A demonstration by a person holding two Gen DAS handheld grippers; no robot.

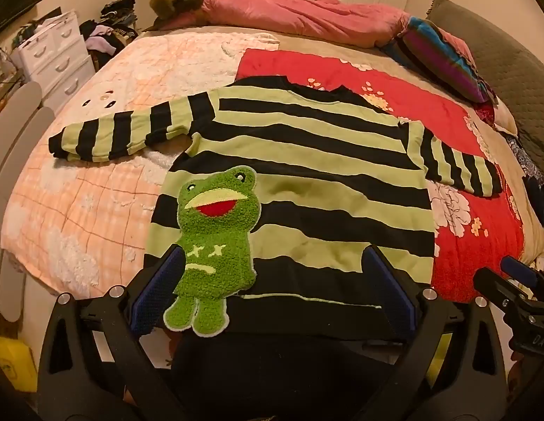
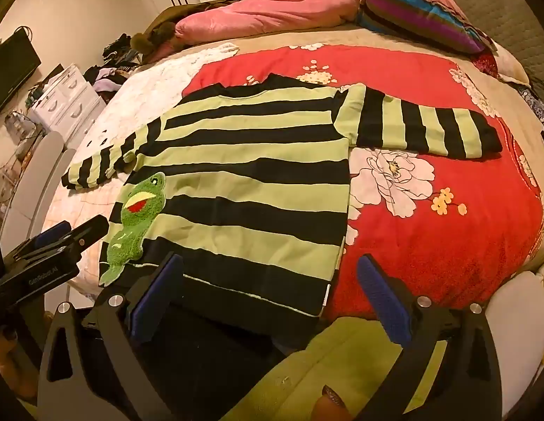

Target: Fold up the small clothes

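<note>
A green-and-black striped sweater [image 1: 307, 161] [image 2: 244, 161] lies flat and face up on the bed, both sleeves spread sideways. A fuzzy green frog patch [image 1: 216, 231] [image 2: 135, 221] sits on its lower front. My left gripper [image 1: 273, 251] hovers open over the hem, its blue pads on either side of the frog and the hem's middle, gripping nothing. My right gripper [image 2: 268, 256] is open over the hem's right corner, one pad above the sweater and the other above the red blanket. Each gripper shows at the edge of the other's view: the right gripper [image 1: 500, 273] and the left gripper [image 2: 82, 226].
The bed carries a peach checked quilt [image 1: 79, 203] on the left and a red floral blanket [image 2: 447, 245] on the right. A pink duvet [image 1: 300, 14] and a striped pillow [image 2: 419, 14] lie at the far end. A white drawer unit [image 1: 54, 52] stands left of the bed.
</note>
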